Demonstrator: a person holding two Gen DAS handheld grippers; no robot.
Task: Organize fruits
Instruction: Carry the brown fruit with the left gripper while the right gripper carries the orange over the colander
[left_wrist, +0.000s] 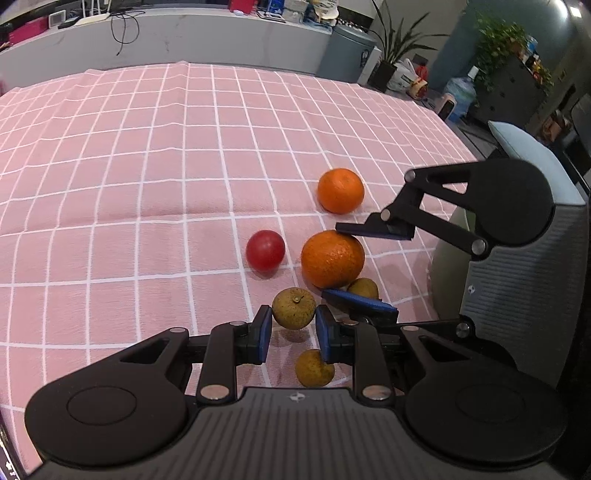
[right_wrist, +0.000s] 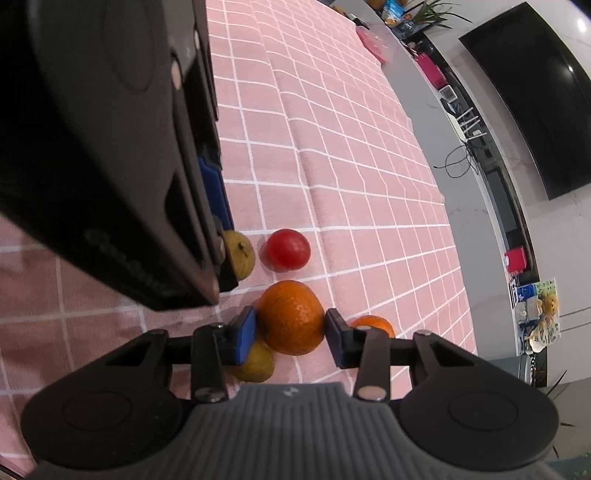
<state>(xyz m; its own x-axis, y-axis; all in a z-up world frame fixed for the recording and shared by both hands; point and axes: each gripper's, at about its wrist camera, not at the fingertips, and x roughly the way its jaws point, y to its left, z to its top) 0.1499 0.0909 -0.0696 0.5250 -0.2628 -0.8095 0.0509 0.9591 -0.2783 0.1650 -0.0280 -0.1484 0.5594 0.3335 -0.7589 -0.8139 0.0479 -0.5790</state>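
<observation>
My left gripper (left_wrist: 293, 313) is shut on a small brown-green round fruit (left_wrist: 293, 306), held slightly off the pink checked cloth (left_wrist: 147, 166). In the right wrist view that fruit (right_wrist: 242, 254) shows beside the left gripper's black body. My right gripper (right_wrist: 290, 318) has both blue pads (right_wrist: 243, 338) against the sides of the near orange (right_wrist: 291, 321), which rests on the cloth. The left wrist view shows its fingers above and below that orange (left_wrist: 330, 258). A red tomato (left_wrist: 265, 253) lies just left of it. A second orange (left_wrist: 340, 190) sits farther back.
Two more small brown fruits lie on the cloth, one (left_wrist: 314, 367) under the left gripper, one (left_wrist: 364, 288) by the near orange. A grey chair (left_wrist: 524, 280) stands at the table's right edge. A cluttered counter (left_wrist: 184, 33) and plants (left_wrist: 399, 44) are behind.
</observation>
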